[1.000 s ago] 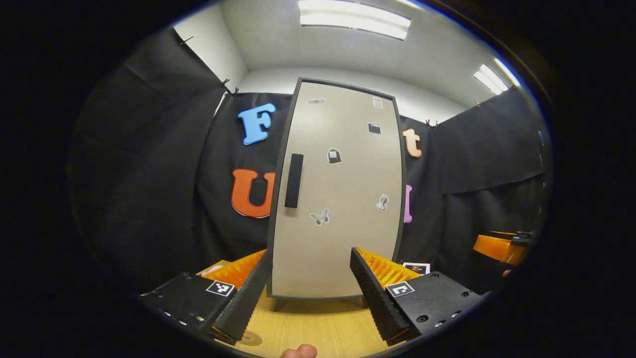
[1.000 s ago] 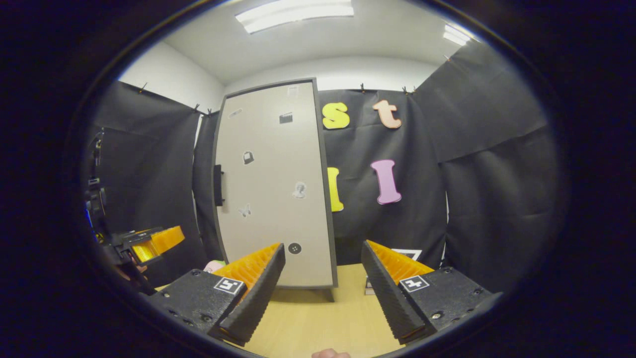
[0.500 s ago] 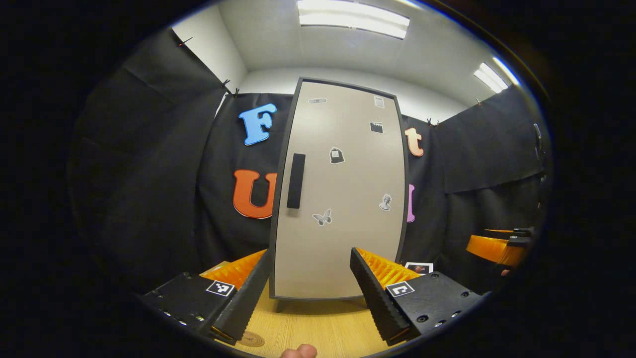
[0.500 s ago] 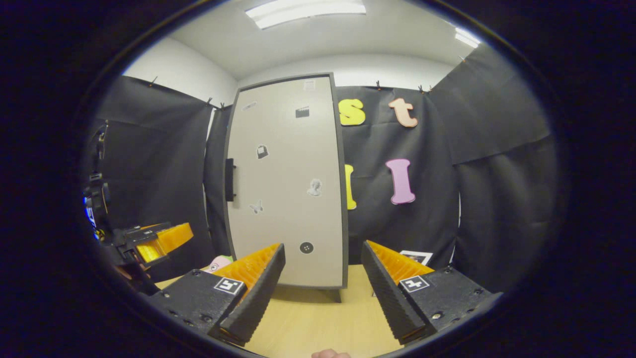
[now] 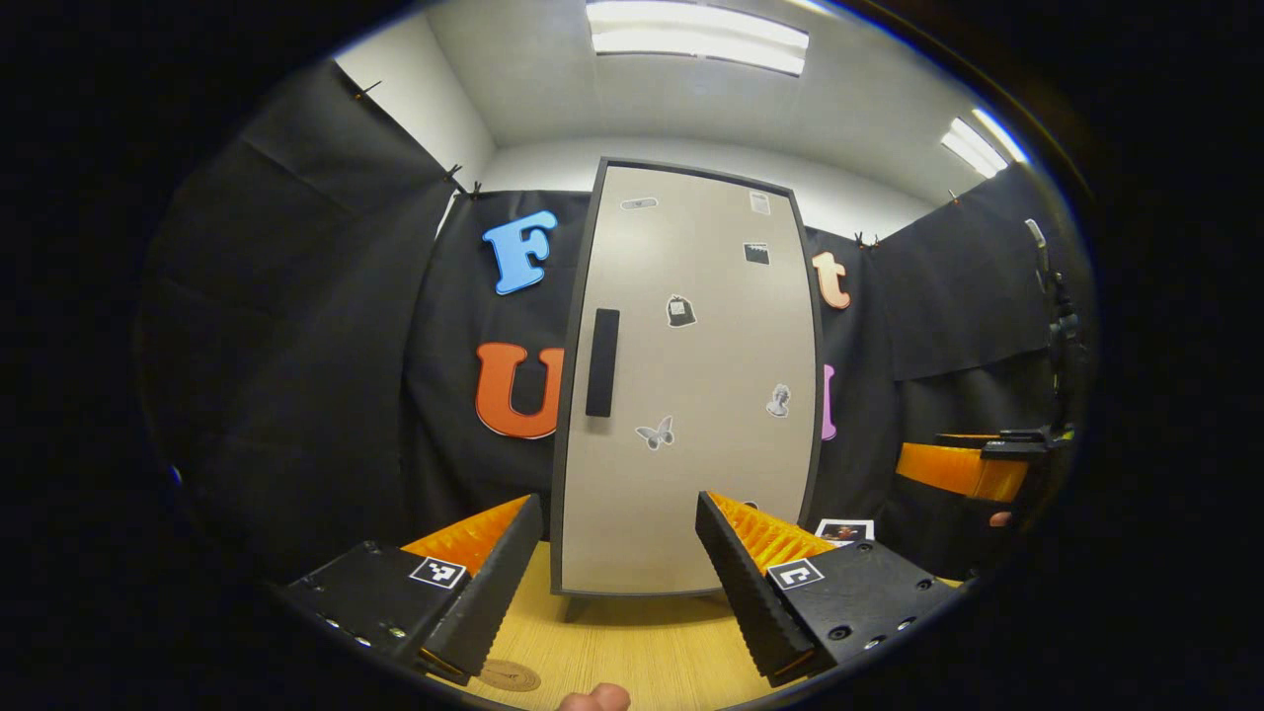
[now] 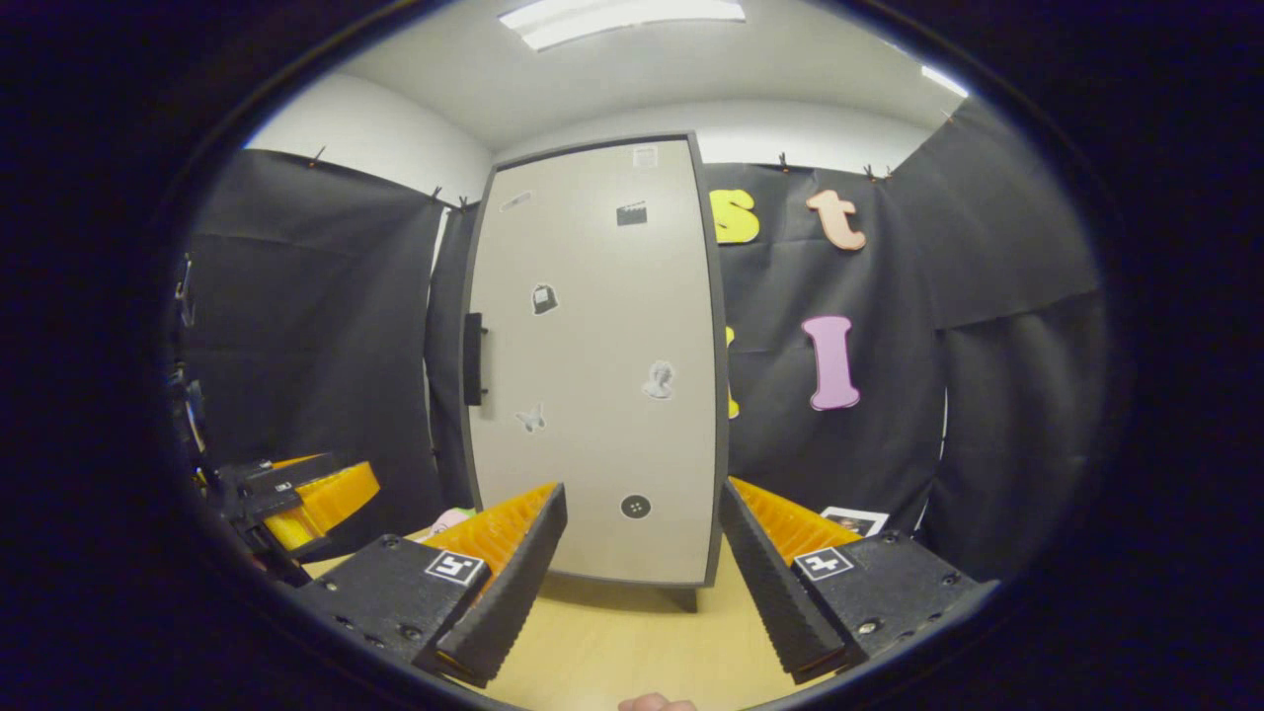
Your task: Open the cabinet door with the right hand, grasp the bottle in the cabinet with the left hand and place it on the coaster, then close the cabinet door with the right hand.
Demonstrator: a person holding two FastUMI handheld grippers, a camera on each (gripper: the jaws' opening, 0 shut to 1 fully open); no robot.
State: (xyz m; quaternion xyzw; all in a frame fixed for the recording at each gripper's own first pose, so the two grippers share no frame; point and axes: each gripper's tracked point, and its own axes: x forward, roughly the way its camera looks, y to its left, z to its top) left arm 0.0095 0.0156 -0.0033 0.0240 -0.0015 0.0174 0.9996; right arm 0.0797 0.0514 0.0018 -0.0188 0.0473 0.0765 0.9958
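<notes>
Cabinet door (image 6: pixel 592 365) is shut, so the bottle is hidden inside. Right gripper (image 6: pixel 642 583) hangs back, jaws spread, empty, facing the door; the handle (image 6: pixel 474 358) is far left on it, the likely next target. Left gripper (image 5: pixel 617 583) waits with jaws spread, near the coaster (image 5: pixel 509 675) on the table (image 5: pixel 642 652).

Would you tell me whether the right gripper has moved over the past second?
Yes. In the left gripper view the right gripper has risen and drawn nearer the cabinet.
</notes>
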